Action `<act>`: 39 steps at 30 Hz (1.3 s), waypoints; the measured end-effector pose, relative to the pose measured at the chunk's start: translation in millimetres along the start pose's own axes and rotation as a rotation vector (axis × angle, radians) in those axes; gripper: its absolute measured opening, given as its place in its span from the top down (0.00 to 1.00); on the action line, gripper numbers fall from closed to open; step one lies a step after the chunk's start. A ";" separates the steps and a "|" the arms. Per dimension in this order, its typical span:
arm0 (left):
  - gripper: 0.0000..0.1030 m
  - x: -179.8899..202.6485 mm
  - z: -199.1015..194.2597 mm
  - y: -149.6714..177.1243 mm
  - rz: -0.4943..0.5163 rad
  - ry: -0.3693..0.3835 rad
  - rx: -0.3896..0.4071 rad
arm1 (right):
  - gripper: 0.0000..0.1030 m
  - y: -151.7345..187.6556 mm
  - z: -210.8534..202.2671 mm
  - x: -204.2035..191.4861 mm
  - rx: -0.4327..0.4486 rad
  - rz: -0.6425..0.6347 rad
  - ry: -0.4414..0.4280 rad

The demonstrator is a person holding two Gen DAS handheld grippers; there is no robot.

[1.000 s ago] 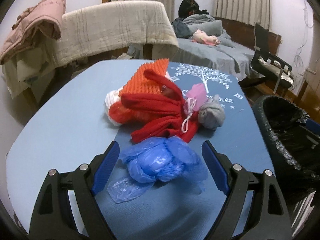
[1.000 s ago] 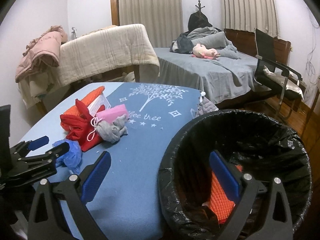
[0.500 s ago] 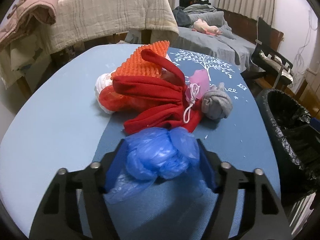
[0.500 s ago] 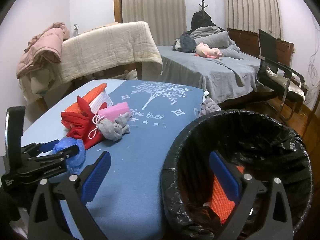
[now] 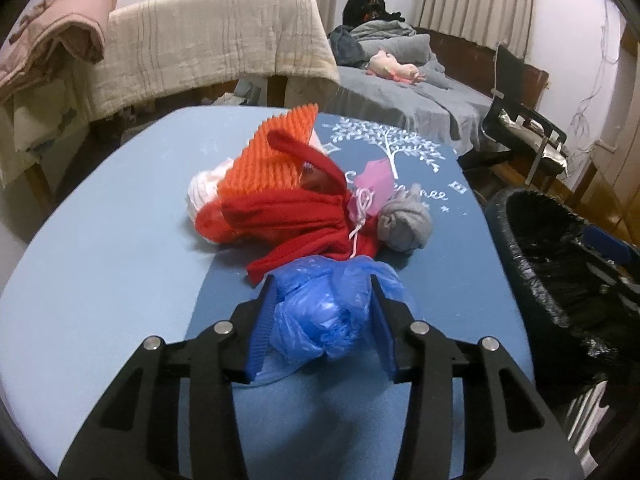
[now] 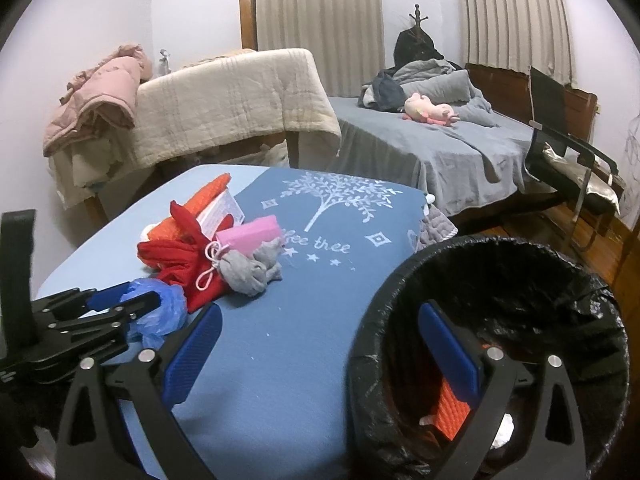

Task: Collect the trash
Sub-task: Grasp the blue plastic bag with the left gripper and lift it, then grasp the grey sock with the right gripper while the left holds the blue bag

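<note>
My left gripper [image 5: 322,320] is shut on a crumpled blue plastic bag [image 5: 328,308] near the front of the blue table [image 5: 100,248]; it also shows in the right wrist view [image 6: 160,308]. Behind it lies a pile: a red cloth [image 5: 296,216], an orange spiky mat [image 5: 272,156], a pink sponge [image 5: 378,180], a grey sock ball [image 5: 404,224]. My right gripper [image 6: 320,348] is open and empty, over the rim of the black-lined trash bin [image 6: 520,280], which holds an orange piece [image 6: 452,408].
The bin also shows at the right in the left wrist view [image 5: 560,264]. Beyond the table stand a chair draped with a beige quilt [image 5: 208,40], a grey bed [image 5: 420,92] and a black chair [image 5: 528,132].
My left gripper moved forward around the blue bag and closed on it. The right gripper stayed open over the bin.
</note>
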State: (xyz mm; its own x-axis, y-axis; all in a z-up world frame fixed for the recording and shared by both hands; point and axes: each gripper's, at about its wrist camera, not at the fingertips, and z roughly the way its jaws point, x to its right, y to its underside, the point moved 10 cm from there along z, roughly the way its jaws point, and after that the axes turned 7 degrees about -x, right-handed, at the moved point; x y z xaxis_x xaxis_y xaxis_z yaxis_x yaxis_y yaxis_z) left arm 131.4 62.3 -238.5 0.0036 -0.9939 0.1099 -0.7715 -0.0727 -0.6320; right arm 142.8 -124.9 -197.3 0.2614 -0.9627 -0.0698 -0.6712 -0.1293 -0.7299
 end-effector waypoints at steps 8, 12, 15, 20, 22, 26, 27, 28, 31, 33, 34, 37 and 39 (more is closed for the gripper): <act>0.60 4.0 -30.4 -11.1 0.017 0.008 0.064 | 0.06 -7.8 2.0 -8.7 0.010 -0.004 -0.018; 0.60 -3.5 -37.8 -21.7 -0.002 -0.009 0.100 | 0.06 -12.5 6.1 -13.5 0.011 -0.002 -0.028; 0.60 -10.4 -42.7 -31.0 -0.012 -0.028 0.129 | 0.06 -16.9 11.7 -18.5 0.013 -0.006 -0.033; 0.60 -20.5 -46.5 -43.0 -0.023 -0.053 0.157 | 0.08 -23.1 29.7 -27.4 0.002 -0.006 -0.043; 0.60 -24.0 -46.0 -46.6 -0.023 -0.062 0.162 | 0.09 -23.7 38.7 -30.4 -0.008 -0.004 -0.047; 0.60 -29.8 -42.7 -53.3 -0.027 -0.070 0.172 | 0.15 -22.2 61.1 -37.1 -0.037 -0.010 -0.038; 0.60 -31.5 -41.4 -54.5 -0.029 -0.070 0.172 | 0.18 -20.7 68.1 -39.0 -0.052 -0.017 -0.033; 0.60 -32.3 -41.0 -55.6 -0.030 -0.069 0.173 | 0.20 -19.4 72.8 -40.7 -0.062 -0.021 -0.032; 0.60 -37.5 -39.2 -57.8 -0.032 -0.077 0.179 | 0.24 -16.9 86.9 -48.1 -0.088 -0.029 -0.045; 0.60 -42.1 -37.6 -57.9 -0.039 -0.080 0.177 | 0.25 -16.3 95.0 -55.0 -0.101 -0.039 -0.054; 0.60 -44.2 -37.0 -56.8 -0.042 -0.081 0.176 | 0.25 -16.0 98.1 -57.4 -0.105 -0.044 -0.056; 0.60 -49.0 -34.8 -55.5 -0.055 -0.085 0.169 | 0.29 -14.7 109.0 -63.6 -0.126 -0.053 -0.063; 0.60 -51.9 -33.6 -54.7 -0.058 -0.086 0.167 | 0.34 -12.9 116.0 -66.5 -0.148 -0.050 -0.076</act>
State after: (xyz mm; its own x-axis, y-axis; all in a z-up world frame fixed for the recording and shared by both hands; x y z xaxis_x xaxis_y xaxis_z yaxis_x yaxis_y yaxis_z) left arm 152.0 120.7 -183.8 0.1051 -0.9906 0.0881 -0.6522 -0.1355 -0.7458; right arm 214.5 -31.7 -262.1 0.3445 -0.9344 -0.0909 -0.7496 -0.2155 -0.6258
